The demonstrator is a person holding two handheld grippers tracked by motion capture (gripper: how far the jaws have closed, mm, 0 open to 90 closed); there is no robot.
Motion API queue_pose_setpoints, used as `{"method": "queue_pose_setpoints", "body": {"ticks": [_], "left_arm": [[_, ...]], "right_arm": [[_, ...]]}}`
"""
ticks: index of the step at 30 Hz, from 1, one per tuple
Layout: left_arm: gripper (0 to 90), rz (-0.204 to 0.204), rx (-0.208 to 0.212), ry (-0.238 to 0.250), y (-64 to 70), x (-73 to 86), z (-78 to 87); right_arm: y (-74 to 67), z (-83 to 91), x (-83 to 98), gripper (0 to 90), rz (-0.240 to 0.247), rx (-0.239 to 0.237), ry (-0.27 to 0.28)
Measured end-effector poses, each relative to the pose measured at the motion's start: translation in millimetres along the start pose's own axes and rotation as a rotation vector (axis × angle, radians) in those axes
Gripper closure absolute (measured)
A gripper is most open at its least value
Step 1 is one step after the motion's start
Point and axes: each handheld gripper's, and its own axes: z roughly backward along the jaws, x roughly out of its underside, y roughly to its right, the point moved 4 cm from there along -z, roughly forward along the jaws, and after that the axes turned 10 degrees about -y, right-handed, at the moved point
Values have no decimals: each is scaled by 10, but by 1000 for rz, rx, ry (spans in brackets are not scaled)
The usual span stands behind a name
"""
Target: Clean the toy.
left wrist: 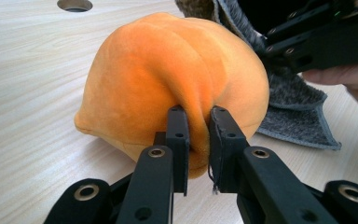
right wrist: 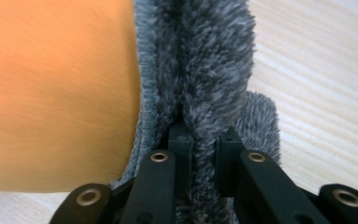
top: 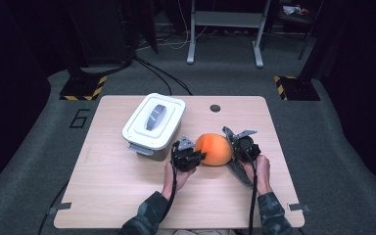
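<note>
An orange plush ball (top: 214, 148) lies on the wooden table (top: 127, 196) between my two grippers. My left gripper (top: 201, 156) is at its left side, shut on a pinched fold of the orange plush (left wrist: 168, 70); the pinch shows plainly between that gripper's (left wrist: 199, 140) black jaws. A grey furry cloth (top: 237, 169) hugs the ball's right side and trails onto the table. My right gripper (top: 232, 147) is shut on a ridge of that grey cloth (right wrist: 205, 60), with the orange plush (right wrist: 51, 93) pressed against it at the left of my right gripper (right wrist: 204, 144).
A white lidded box (top: 152, 125) with a grey handle stands just behind and to the left of the left gripper. A round cable hole (top: 215, 108) sits near the table's far edge. Bare wood stretches across the front left of the table.
</note>
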Motion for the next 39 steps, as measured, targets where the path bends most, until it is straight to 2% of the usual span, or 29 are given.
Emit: {"method": "queue_pose_setpoints", "body": {"ticks": [3,7,10,14,19,22,23,25,31,39], "left_arm": [[795,-6,-2,0,-3,-4,11],[794,-5,-2,3,3,-10,19],[794,-10,1,4,22,-24,21],[793,-16,5,1,44,-33,24],[793,-18,6,-1,59,-38,28],[793,-13,7,-4,52,-33,19],[793,-9,12,-3,55,-30,18],[793,-24,5,-6,51,-33,18],[792,-13,11,-4,40,-24,11],[793,-2,12,0,32,-14,6]], "right_arm": [[34,38,6,815,-12,-11,12],[15,289,-51,816,-30,-42,86],[-76,514,-141,816,8,-58,156],[-255,680,-240,815,69,-85,199],[-443,640,-318,814,119,-89,193],[-482,566,-320,815,129,-75,175],[-478,554,-318,815,137,-70,177],[-462,546,-307,815,131,-54,164],[-366,511,-249,815,113,-20,136],[-196,384,-137,815,50,-3,96]]}}
